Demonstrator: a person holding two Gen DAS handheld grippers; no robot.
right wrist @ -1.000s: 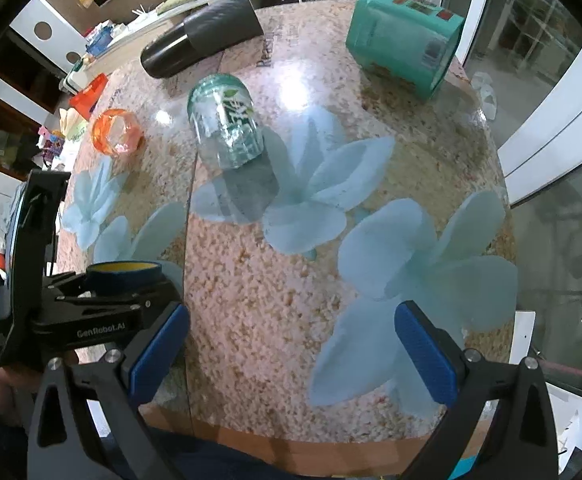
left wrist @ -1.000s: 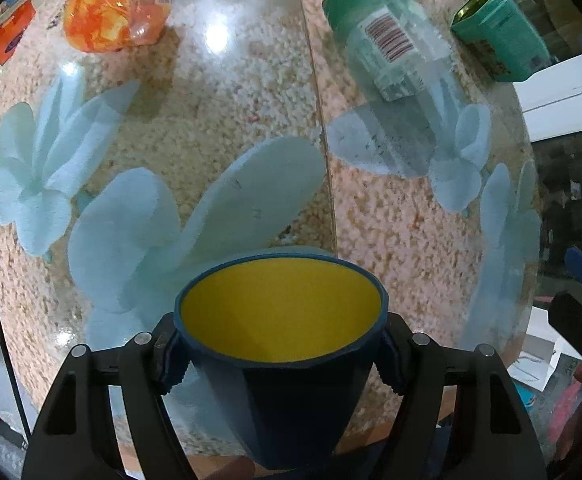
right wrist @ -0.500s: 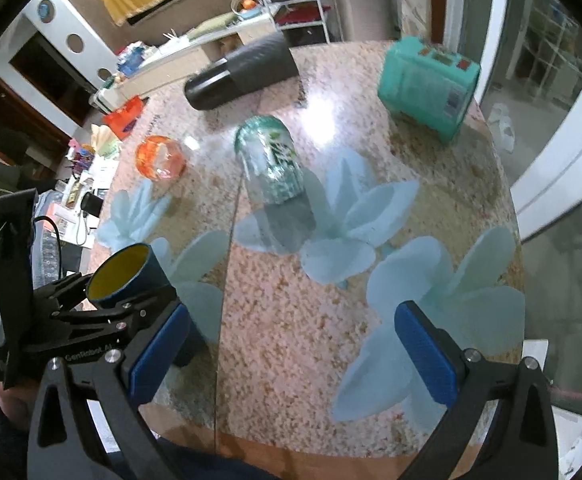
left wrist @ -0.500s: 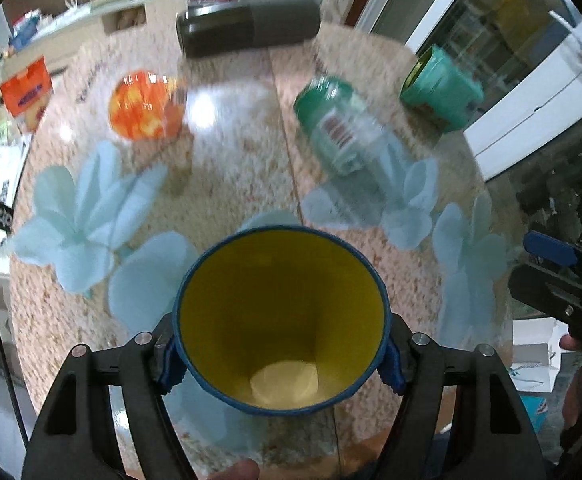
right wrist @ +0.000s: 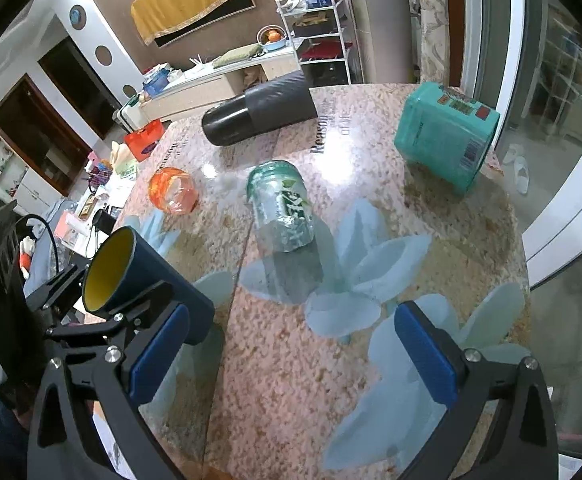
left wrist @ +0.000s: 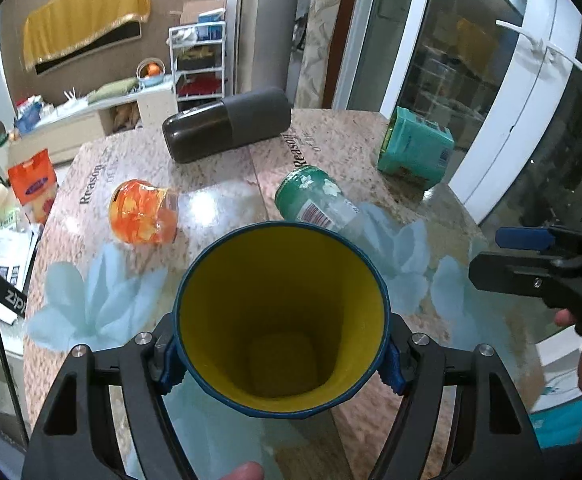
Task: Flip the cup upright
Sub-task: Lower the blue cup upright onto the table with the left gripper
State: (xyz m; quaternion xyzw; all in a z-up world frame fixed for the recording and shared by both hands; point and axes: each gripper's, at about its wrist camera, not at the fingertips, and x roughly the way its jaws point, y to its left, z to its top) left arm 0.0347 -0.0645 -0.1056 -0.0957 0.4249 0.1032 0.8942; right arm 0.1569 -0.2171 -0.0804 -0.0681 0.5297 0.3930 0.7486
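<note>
Near the front edge of a round table (right wrist: 371, 360), the left gripper (left wrist: 281, 364) clamps a blue cup (left wrist: 281, 320) with a yellow inside, one blue pad pressed on each side of its wall. From the right wrist view the cup (right wrist: 151, 276) is tilted, its open mouth up and away from the table, its base low by the surface; whether the base touches is hard to tell. The flip seems mid-way: the mouth no longer faces down, but the cup is not yet standing. Next, the wrist likely needs to rotate further until the rim is level, then lower the base flat and release. The right gripper (right wrist: 291, 356) is spread wide and holds nothing, hovering over the table. The speckled pink stone top bears pale blue flower prints. Lying on it are a green jar (right wrist: 283, 208), an orange jar (right wrist: 173, 196), a dark flask (right wrist: 259, 114) and a teal tin (right wrist: 447, 140). Behind are shelves, a counter and glass doors
</note>
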